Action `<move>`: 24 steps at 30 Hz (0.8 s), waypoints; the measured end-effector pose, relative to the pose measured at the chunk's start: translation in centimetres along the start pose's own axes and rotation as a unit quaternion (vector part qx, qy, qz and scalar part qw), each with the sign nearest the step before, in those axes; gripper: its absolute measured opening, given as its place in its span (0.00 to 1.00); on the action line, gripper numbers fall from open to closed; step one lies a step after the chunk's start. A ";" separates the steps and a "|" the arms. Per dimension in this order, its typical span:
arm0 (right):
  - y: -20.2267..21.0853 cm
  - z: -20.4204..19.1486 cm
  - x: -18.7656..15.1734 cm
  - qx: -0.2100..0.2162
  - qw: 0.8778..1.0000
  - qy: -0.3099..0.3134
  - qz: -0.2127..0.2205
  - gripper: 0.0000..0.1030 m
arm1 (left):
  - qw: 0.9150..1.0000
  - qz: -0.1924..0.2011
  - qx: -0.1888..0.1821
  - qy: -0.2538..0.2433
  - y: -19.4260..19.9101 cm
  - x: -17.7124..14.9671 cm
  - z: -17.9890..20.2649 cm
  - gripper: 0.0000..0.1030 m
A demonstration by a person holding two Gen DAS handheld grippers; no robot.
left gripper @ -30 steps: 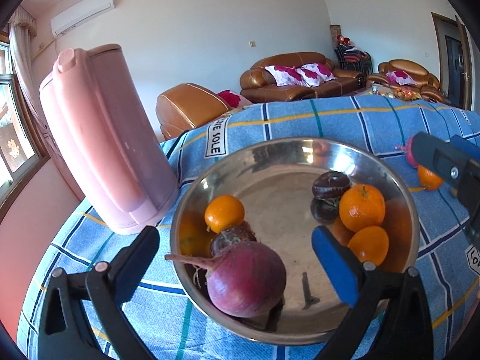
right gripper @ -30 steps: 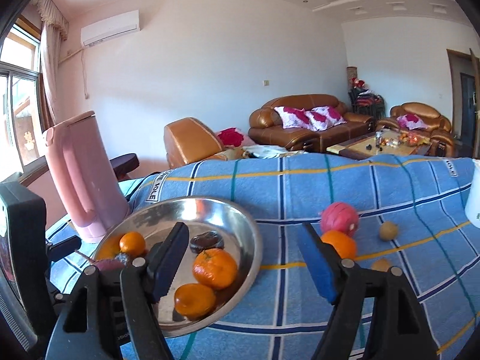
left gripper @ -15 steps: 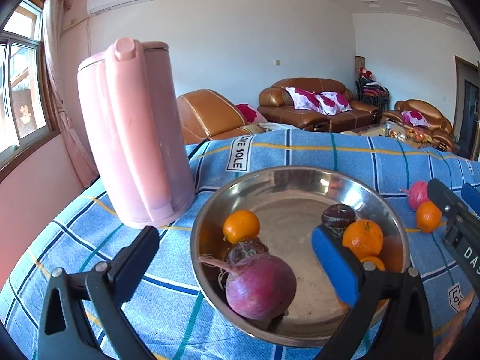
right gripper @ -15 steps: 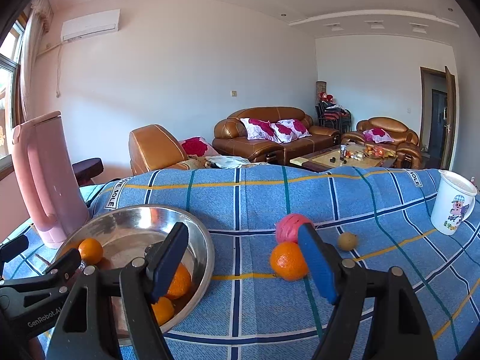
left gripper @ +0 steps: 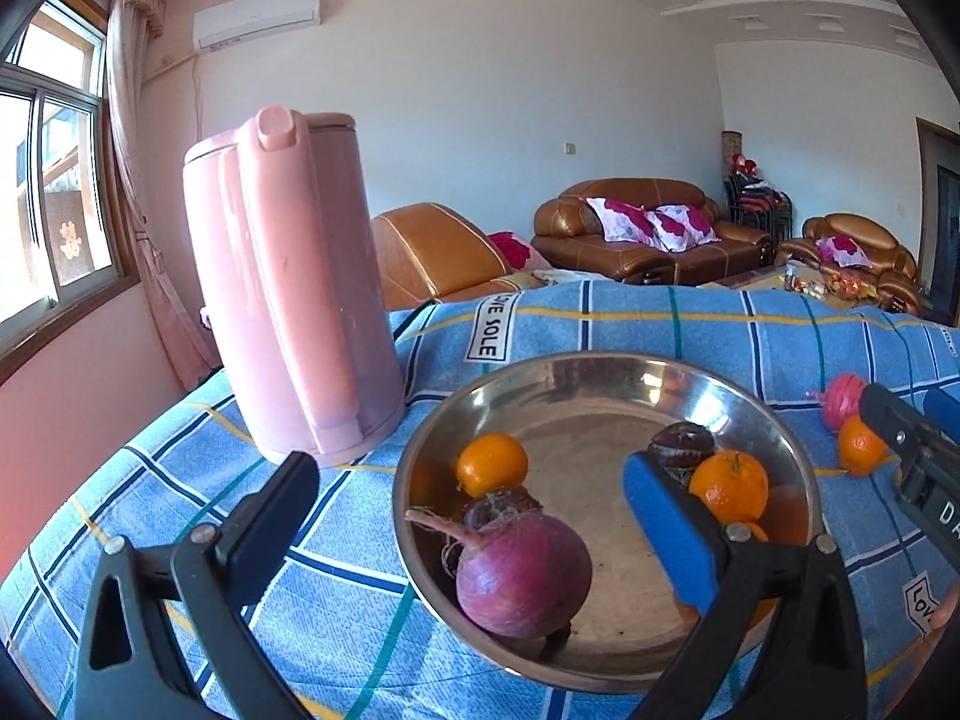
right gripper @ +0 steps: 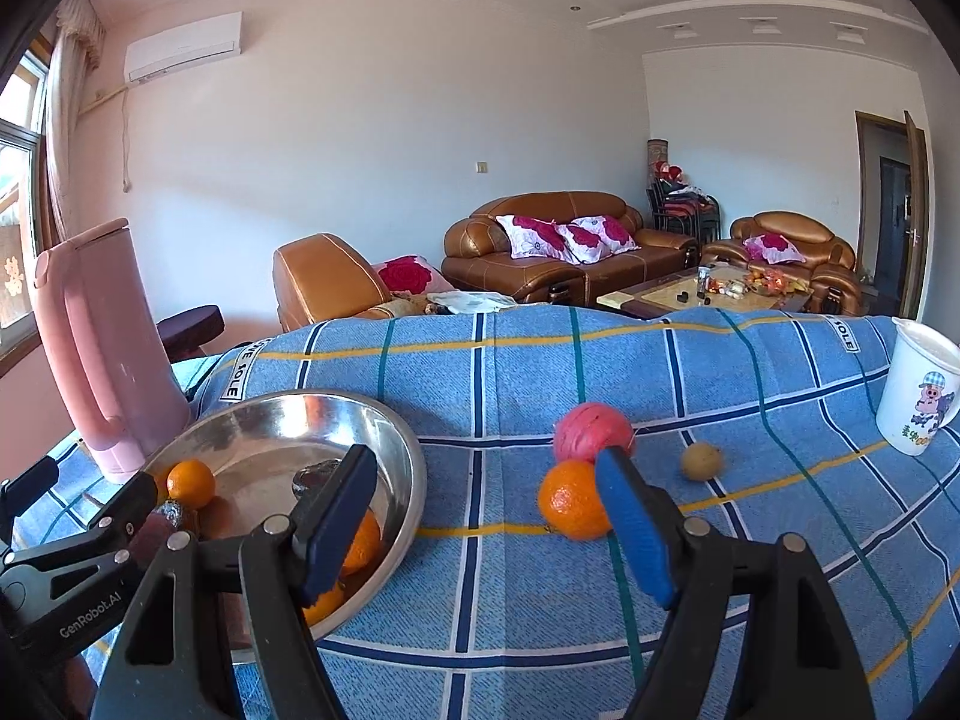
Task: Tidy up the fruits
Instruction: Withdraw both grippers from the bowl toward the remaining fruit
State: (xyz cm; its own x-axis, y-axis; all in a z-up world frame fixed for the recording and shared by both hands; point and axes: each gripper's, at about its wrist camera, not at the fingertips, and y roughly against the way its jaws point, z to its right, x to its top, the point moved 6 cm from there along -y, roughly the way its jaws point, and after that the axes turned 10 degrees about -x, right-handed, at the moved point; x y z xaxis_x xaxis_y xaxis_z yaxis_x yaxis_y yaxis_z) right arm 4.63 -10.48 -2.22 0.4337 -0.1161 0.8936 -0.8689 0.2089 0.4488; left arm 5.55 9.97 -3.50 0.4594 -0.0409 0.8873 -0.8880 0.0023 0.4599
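A steel bowl [left gripper: 600,366] [right gripper: 396,450] sits on the blue checked cloth. It holds a purple round root [left gripper: 522,576], oranges [left gripper: 492,463] [left gripper: 729,485] and dark fruits [left gripper: 681,443]. My left gripper [left gripper: 468,516] is open and empty, low in front of the bowl. My right gripper [right gripper: 486,510] is open and empty, just short of a loose orange [right gripper: 570,499], a pink fruit [right gripper: 591,431] and a small tan fruit [right gripper: 701,461] on the cloth right of the bowl. The loose orange [left gripper: 859,445] and pink fruit [left gripper: 843,399] also show in the left wrist view.
A tall pink kettle [left gripper: 288,300] [right gripper: 108,348] stands left of the bowl. A white cartoon mug [right gripper: 918,390] stands at the far right. The table's far edge drops off toward brown sofas [right gripper: 564,246].
Both grippers have pulled back and risen. The right gripper has swung right, from over the bowl toward the loose fruits. Both stay open.
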 end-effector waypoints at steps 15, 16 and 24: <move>0.3 2.6 -1.0 0.015 1.000 -0.003 -0.026 0.74 | 1.000 0.014 -0.022 0.005 1.9 -0.5 2.8 1.00; 0.4 2.8 -1.0 0.014 1.000 -0.003 -0.027 0.74 | 1.000 0.013 -0.025 0.005 2.0 -0.5 3.1 1.00; 0.7 5.5 -1.0 -0.001 1.000 -0.007 -0.026 0.74 | 0.999 0.004 -0.042 0.002 2.3 -0.7 5.8 1.00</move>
State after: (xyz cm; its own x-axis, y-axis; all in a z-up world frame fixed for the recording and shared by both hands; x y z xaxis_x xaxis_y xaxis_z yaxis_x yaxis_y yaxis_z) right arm 2.30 -15.58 -2.87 0.4753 -0.1400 0.8686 -0.8446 0.2040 0.4951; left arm 3.10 4.23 -3.27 0.4527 -0.0372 0.8909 -0.8867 0.0861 0.4542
